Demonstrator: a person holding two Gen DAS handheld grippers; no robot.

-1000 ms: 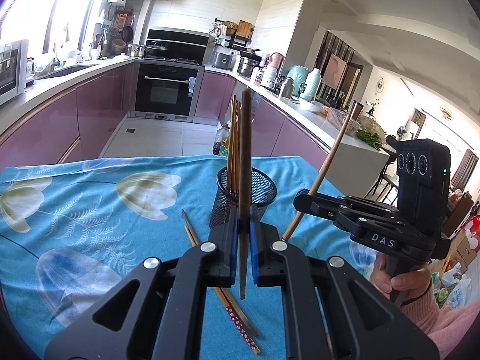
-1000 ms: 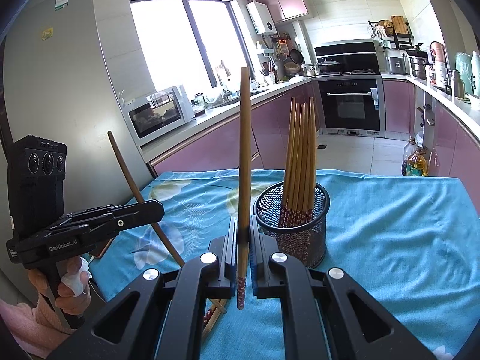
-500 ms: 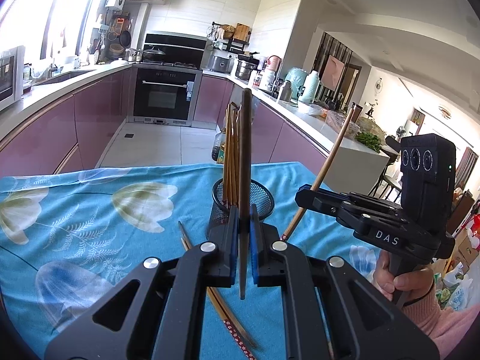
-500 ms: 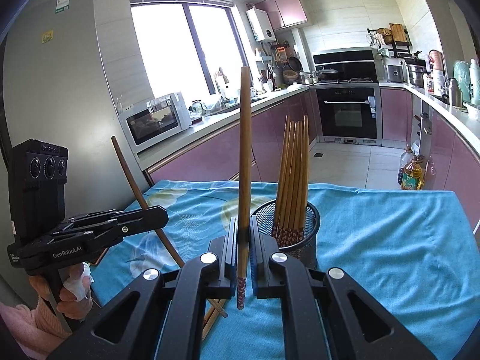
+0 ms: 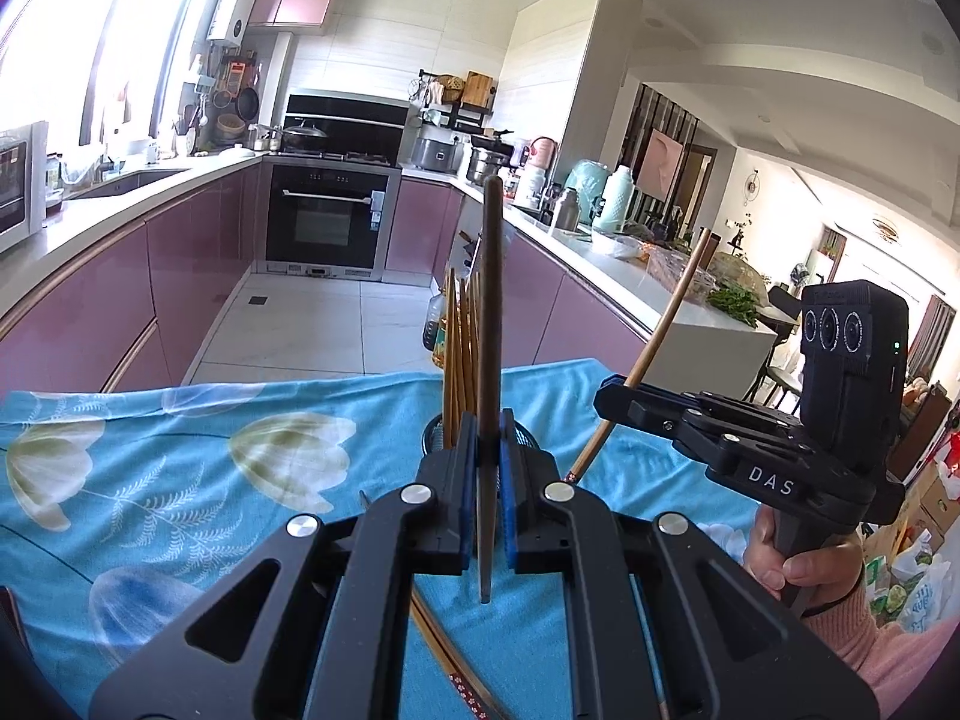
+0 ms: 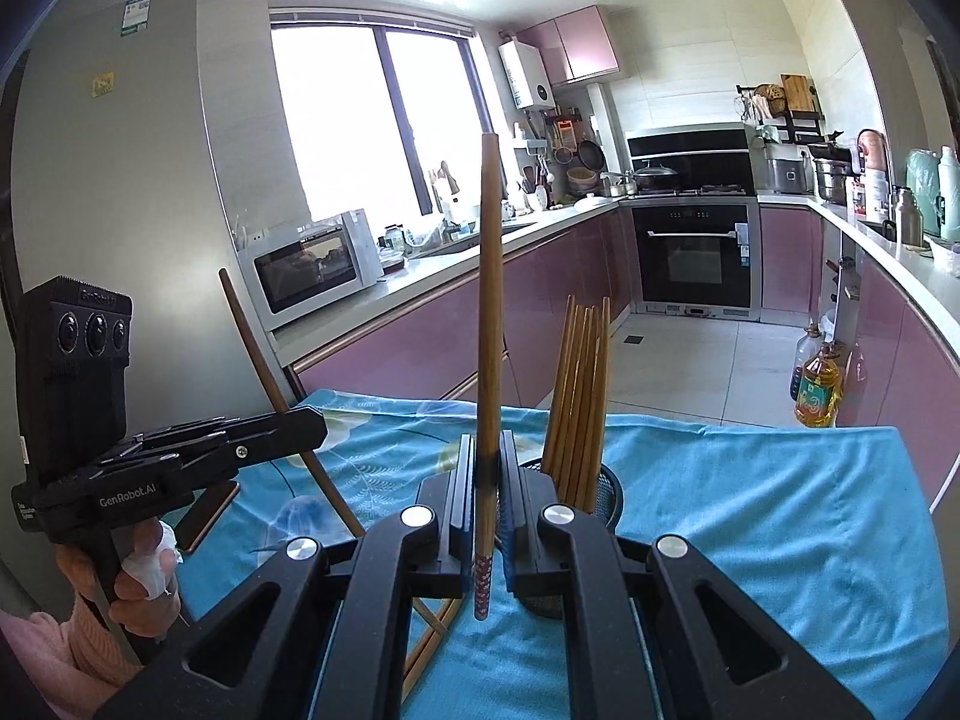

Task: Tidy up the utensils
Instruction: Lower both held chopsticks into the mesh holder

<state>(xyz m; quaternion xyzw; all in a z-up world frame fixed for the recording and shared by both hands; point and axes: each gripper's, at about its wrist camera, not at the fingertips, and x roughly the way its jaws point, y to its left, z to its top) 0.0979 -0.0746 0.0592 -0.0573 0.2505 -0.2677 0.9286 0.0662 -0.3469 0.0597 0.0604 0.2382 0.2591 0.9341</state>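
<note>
The left gripper (image 5: 486, 516) had its jaws clamped on a single brown chopstick (image 5: 489, 360), which stood upright between the blue pads, its lower end poking out below them and its top reaching well above the mesh cup (image 5: 433, 439). The right gripper (image 6: 486, 516) likewise had its jaws closed on a chopstick (image 6: 487, 312), also upright, with the red patterned end (image 6: 482, 576) hanging just under the pads.

Seen from the left wrist, the right gripper (image 5: 606, 399) sat off to the right, held by a hand (image 5: 792, 564) in a pink sleeve, its chopstick (image 5: 660, 336) slanting up across the far counter. From the right wrist, the left gripper (image 6: 318, 426) showed at the left edge, its chopstick (image 6: 264, 372) tilted, held by a hand (image 6: 144, 588) with a bit of white tissue.

The black mesh cup (image 6: 609, 495) stood on the surface under a blue flowered cloth (image 6: 780, 516), just beyond both pairs of jaws, with a bunch of chopsticks (image 6: 579, 396) standing in it, handles up. More loose chopsticks (image 5: 456, 660) lay flat on the cloth beneath the left gripper, partly hidden by its body. Both held chopsticks were above the cloth, near the cup but not in it.
</note>
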